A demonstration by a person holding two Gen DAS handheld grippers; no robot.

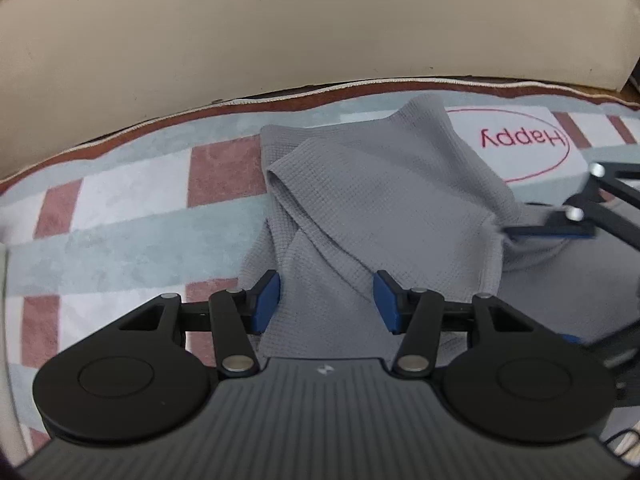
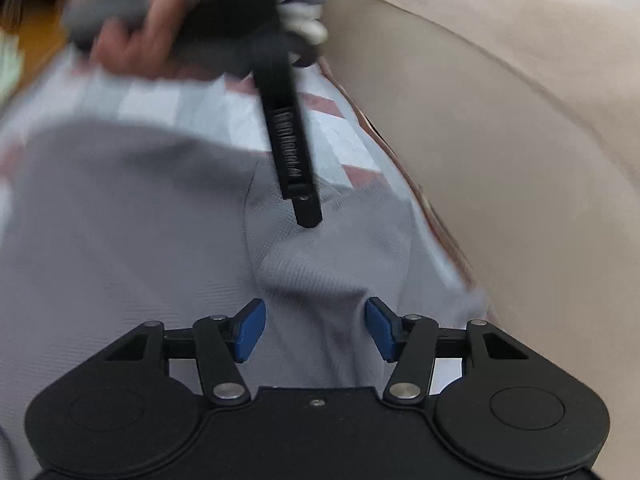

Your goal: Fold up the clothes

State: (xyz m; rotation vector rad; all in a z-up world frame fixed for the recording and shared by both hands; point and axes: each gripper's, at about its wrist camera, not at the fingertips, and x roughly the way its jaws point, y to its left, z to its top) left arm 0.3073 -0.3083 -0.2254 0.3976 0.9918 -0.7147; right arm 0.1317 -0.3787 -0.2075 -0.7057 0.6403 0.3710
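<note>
Grey waffle-knit garment (image 1: 372, 208) rumpled on checked rug (image 1: 132, 216), one flap folded over, likely mid-fold. Left gripper (image 1: 326, 302) low over near edge, jaws spread, cloth between but not pinched. Right gripper (image 2: 316, 330) jaws spread over a raised ridge, nothing gripped. Right view alone shows a hand (image 2: 132, 40); left view alone shows "Happy" lettering (image 1: 524, 138).

The garment (image 1: 360, 208) lies on the rug (image 1: 132, 216), with the sofa (image 1: 280, 28) behind it.
</note>
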